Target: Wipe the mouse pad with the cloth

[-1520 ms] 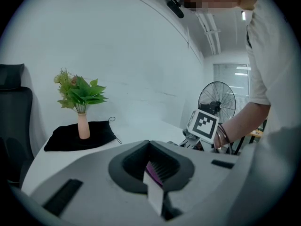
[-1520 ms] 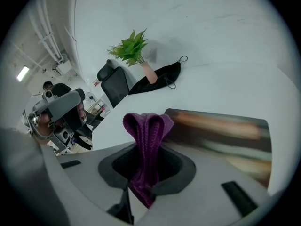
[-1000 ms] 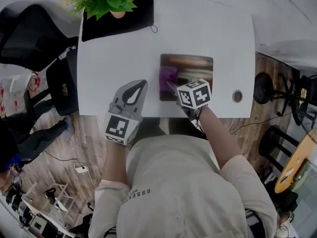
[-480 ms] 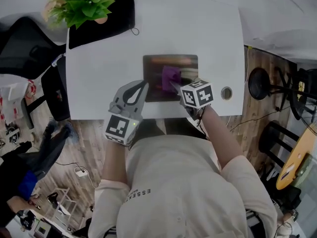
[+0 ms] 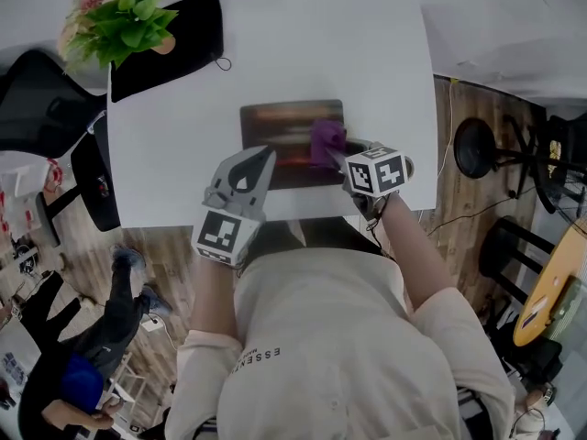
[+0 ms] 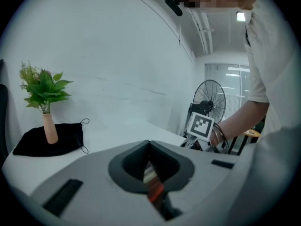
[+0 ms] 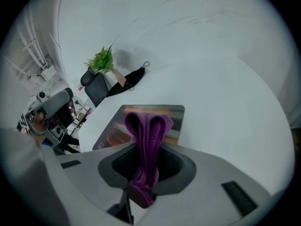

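Observation:
A dark mouse pad with reddish streaks lies on the white table, near its front edge. My right gripper is shut on a purple knitted cloth, which rests on the pad's right end. In the right gripper view the cloth hangs folded between the jaws of that gripper, over the pad. My left gripper hovers at the pad's front left corner, its jaws together and holding nothing. Its own view shows the left gripper with only a thin slit.
A potted plant stands on a black fabric pouch at the table's far left corner. Black chairs stand left of the table, a black stool right of it. A person is on the wooden floor at lower left.
My right gripper has dragged the purple cloth across the pad from its left part to its right end. The left gripper has stayed by the pad's front left.

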Demonstrator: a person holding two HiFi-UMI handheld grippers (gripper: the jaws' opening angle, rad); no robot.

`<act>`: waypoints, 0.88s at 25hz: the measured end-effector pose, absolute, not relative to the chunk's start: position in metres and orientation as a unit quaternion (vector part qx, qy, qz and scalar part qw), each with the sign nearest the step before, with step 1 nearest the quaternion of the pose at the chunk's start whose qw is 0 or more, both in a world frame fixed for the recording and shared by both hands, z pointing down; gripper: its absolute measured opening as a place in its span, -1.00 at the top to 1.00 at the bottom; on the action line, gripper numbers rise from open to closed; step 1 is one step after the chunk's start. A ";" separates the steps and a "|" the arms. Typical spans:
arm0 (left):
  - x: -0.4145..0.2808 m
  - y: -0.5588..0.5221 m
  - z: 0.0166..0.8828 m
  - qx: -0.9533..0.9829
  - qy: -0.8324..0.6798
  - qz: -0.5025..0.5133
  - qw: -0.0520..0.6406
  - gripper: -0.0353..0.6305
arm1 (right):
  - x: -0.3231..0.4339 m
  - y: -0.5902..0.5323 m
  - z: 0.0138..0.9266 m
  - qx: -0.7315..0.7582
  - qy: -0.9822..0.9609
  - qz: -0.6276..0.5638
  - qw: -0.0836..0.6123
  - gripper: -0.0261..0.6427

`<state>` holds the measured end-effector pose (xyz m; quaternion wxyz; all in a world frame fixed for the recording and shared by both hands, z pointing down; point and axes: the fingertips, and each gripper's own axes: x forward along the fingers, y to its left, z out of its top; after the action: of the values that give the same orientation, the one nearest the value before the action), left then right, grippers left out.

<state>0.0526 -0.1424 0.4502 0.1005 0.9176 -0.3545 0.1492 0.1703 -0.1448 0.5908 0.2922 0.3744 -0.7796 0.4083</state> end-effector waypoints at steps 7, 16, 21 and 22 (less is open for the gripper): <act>0.066 -0.145 0.447 0.923 -0.345 0.145 0.089 0.89 | 0.208 -0.144 0.594 0.400 -0.759 0.417 0.301 0.65; 0.050 -0.143 0.438 0.929 -0.334 0.140 0.080 0.89 | 0.232 -0.142 0.578 0.448 -0.731 0.428 0.284 0.65; 0.023 -0.139 0.436 0.928 -0.336 0.138 0.081 0.89 | 0.192 -0.132 0.566 0.432 -0.743 0.427 0.280 0.65; 0.016 -0.137 0.435 0.928 -0.336 0.138 0.081 0.89 | 0.179 -0.129 0.564 0.424 -0.748 0.427 0.279 0.65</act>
<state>0.0161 -0.1375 0.4353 0.0813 0.9279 -0.3364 0.1385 0.1789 -0.1294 0.5639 0.2791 0.4241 -0.7480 0.4275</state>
